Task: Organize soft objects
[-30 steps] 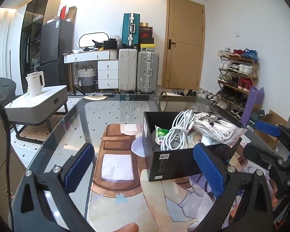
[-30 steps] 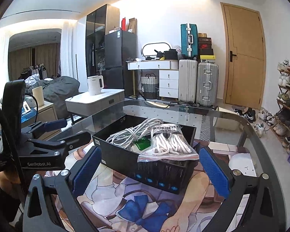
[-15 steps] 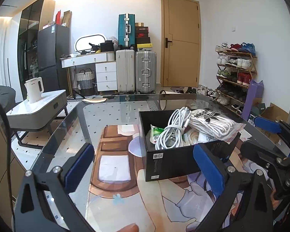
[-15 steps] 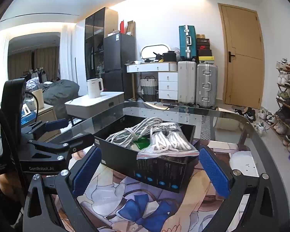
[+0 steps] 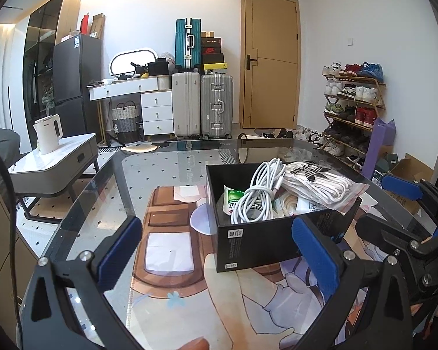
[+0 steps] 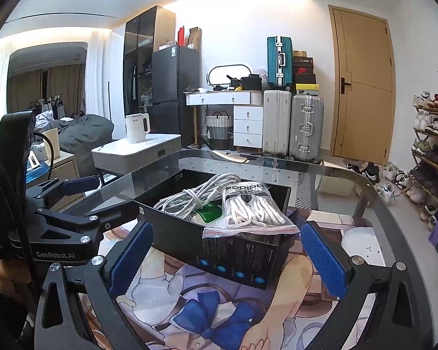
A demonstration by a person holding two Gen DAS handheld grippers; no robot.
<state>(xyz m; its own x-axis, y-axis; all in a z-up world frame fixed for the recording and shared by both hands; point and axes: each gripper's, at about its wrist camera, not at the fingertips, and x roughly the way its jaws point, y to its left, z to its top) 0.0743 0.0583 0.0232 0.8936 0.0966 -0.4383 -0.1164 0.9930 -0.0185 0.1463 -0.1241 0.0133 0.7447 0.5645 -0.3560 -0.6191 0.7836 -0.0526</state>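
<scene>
From where I stand, the change over the last second is small: both grippers have pulled back a little from the black box (image 5: 265,242) and risen slightly, so the box sits a touch lower and farther off in both wrist views than it did a second ago. Nothing inside it has shifted.

Going left to right: the left gripper (image 5: 216,250) hangs over the printed mat (image 5: 172,300) on the glass table (image 5: 108,180), its blue pads spread wide and holding nothing. The bare stretch of mat to the left of the box shows no loose item.

Next comes the box itself, standing open on the mat. In it lie a green-and-white packet (image 5: 230,201), a coil of white cable (image 5: 260,195), and, on top towards the right, a clear bag of white socks (image 5: 321,186) whose end overhangs the box's right rim.

Farthest right, the right gripper (image 6: 224,256) faces the box from its own side, jaws likewise spread and empty, the bag's overhanging edge near but not between them.

I judge the soft things are all gathered in the box and both tools are backing off; only the overhanging bag might want a nudge inward.
</scene>
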